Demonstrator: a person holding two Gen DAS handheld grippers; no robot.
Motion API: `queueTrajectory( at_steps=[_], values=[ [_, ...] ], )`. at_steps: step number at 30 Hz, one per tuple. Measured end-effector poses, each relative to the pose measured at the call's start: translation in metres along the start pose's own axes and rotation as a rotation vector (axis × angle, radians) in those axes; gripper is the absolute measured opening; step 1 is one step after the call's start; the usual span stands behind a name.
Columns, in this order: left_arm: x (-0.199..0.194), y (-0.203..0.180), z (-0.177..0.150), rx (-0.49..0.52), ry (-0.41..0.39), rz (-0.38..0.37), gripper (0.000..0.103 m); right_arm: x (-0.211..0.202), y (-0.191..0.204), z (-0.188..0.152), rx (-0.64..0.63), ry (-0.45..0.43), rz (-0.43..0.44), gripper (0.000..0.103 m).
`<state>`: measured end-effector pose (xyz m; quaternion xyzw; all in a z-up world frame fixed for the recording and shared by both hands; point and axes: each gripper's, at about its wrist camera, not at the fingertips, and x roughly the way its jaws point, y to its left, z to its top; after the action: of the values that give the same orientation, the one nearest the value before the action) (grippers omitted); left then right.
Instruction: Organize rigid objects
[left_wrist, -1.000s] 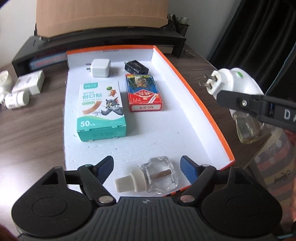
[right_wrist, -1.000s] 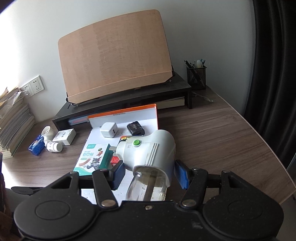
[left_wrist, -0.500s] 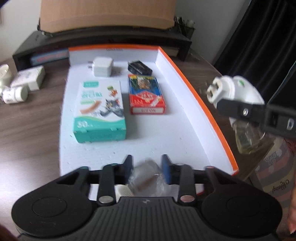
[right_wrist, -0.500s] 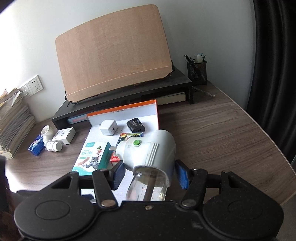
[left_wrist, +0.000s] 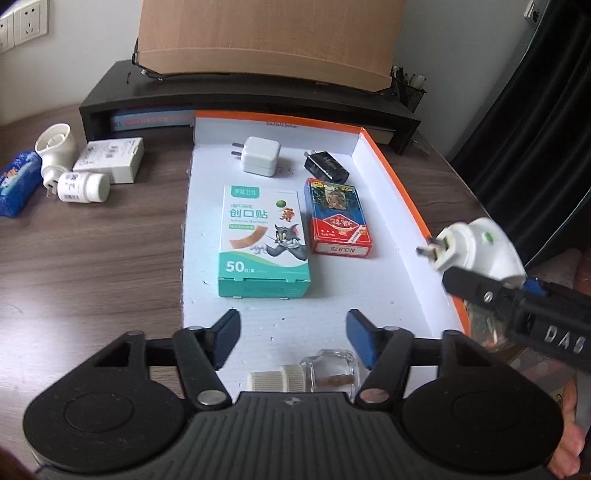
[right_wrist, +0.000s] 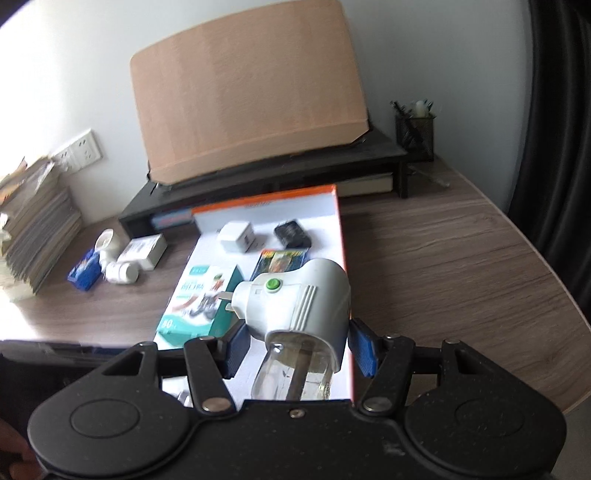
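Your left gripper (left_wrist: 293, 338) is hanging over the near end of the white tray (left_wrist: 391, 177) with its jaws spread; they've just been opening, and nothing is sitting between the blue pads (left_wrist: 227, 334). The small glass bottle (left_wrist: 327, 371) with the ribbed white cap is lying on its side on the tray floor, just below and behind the pads, not touched by them, partly hidden by the gripper body.

Your right gripper (right_wrist: 299, 345) is pinching the white plug-in vaporizer (right_wrist: 299, 299), both pads pressing on its sides. Its green button is facing up, its plug prongs are pointing left, and its clear liquid bottle is pointing back at the camera. In the left wrist view you're holding that vaporizer (left_wrist: 476, 245) in the air over the tray's orange right edge.

Lying inside the tray: a teal bandage box (left_wrist: 262, 242) in the middle, a red card pack (left_wrist: 338, 218) just right of it, and at the far end a white charger (left_wrist: 258, 157) and a black charger (left_wrist: 327, 166), apart from each other.

Sitting on the wooden desk (left_wrist: 92, 258) left of the tray: a white pill bottle (left_wrist: 83, 186) on its side, a white carton (left_wrist: 110, 158), another white vaporizer body (left_wrist: 55, 147) and a blue packet (left_wrist: 16, 181). A black monitor riser (left_wrist: 240, 96) is standing behind the tray, with a mesh pen cup (right_wrist: 413, 133) at its right end
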<state>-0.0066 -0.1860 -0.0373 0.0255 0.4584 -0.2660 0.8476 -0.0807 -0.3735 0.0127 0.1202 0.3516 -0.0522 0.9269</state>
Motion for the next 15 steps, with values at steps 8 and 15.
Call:
queueTrajectory(
  at_steps=[8, 15],
  values=[
    [-0.007, 0.0, -0.003, -0.009, -0.005, 0.047, 0.069, 0.006, 0.011, -0.006, -0.017, 0.03, -0.01, 0.071],
    [-0.009, 0.01, -0.01, -0.015, 0.012, 0.044, 0.072, 0.01, 0.011, -0.005, -0.025, 0.05, -0.019, 0.071]
  ],
)
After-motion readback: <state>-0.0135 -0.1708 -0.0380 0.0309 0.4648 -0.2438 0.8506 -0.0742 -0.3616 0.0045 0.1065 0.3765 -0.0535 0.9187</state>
